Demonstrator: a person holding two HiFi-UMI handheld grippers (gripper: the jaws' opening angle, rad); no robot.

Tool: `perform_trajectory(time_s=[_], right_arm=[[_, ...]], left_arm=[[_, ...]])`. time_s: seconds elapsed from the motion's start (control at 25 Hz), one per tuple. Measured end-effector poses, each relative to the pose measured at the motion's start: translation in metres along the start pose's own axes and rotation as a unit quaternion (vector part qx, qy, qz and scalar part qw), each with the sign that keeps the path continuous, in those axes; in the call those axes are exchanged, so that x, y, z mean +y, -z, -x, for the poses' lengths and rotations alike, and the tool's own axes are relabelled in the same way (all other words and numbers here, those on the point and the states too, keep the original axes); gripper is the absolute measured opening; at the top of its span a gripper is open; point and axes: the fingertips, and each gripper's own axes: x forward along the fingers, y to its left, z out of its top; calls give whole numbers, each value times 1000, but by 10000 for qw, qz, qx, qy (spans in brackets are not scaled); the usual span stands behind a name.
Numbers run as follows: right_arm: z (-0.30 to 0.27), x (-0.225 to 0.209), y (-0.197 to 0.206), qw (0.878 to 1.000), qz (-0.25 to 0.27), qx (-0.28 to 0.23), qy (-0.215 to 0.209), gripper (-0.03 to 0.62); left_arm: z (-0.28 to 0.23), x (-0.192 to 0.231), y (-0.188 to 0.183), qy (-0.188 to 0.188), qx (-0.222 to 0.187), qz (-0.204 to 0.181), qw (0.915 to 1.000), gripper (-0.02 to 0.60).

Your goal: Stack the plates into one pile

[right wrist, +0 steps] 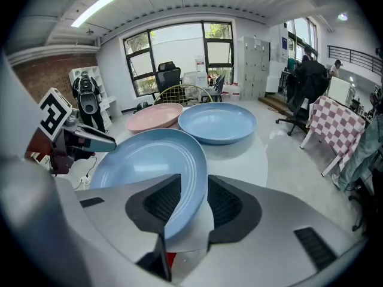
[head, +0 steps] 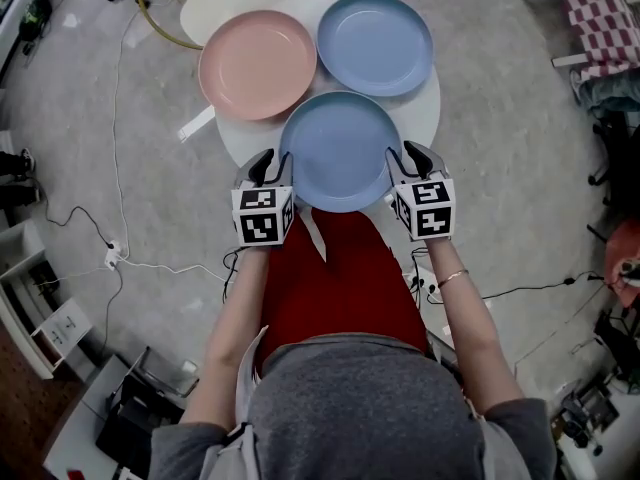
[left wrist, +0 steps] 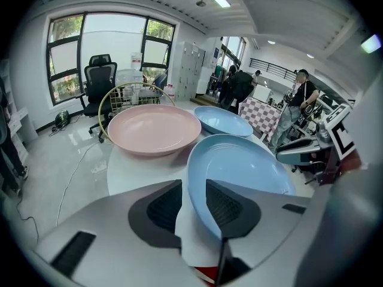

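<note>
Zero stacked yet, lol: pink plate [head: 257,65] at 11 o'clock, far blue plate [head: 375,44] at 1, near blue plate [head: 340,151] at 6, with left gripper [head: 272,166] and right gripper [head: 408,158] gaping loose around its rim.

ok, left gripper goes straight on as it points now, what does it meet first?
The near round blue plate: its rim stands between the open jaws of the left gripper. Past that, probably the round pink plate; depth is unclear.
</note>
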Motion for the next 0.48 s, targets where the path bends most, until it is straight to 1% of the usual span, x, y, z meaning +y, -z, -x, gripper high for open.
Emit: perform_trajectory(time_s=[0.16,0.48], right_arm=[[-9,-5,8,9998,-48,181,33,137],[-21,-6,30,9978,-157,635,-57,137]], left_arm=[[-8,3,9,-33,125,93,9999,142],[-23,1,21,-25,372,326,9988,141]])
